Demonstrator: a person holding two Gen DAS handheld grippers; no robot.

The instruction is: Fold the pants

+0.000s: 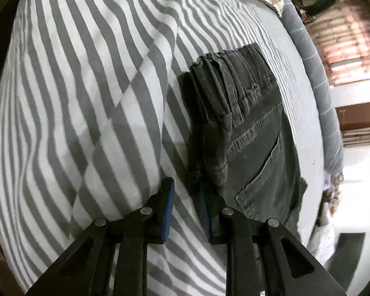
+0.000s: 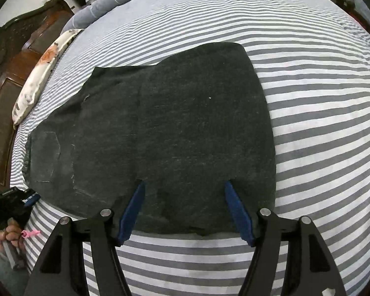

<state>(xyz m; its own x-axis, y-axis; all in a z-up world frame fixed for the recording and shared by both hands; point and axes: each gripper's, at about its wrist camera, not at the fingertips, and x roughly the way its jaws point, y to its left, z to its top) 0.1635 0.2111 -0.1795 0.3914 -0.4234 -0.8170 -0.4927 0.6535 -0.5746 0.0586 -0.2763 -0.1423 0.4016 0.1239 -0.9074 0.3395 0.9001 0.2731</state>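
Dark grey pants [image 2: 172, 128] lie flat across the striped bed, waist end to the left in the right wrist view. My right gripper [image 2: 185, 183] stands open, its blue fingertips [image 2: 138, 197] set wide apart on the cloth near its front edge. In the left wrist view the gathered waistband and back pocket of the pants [image 1: 254, 128] fill the right side. My left gripper [image 1: 185, 190] is at the waist's near corner. Its pads are a narrow gap apart with striped sheet showing between them, and the pants edge lies against the right pad [image 1: 206, 219]. The left gripper [image 2: 14, 202] and the hand [image 2: 9, 234] holding it also show at lower left.
The grey-and-white striped sheet [image 2: 320, 113] covers the bed, with a folded flap [image 1: 98, 113] left of the waistband. A floral pillow [image 2: 37, 79] and a rolled grey blanket [image 2: 106, 2] lie by the wooden headboard [image 2: 14, 56]. A small pink item [image 2: 30, 233] is near the hand.
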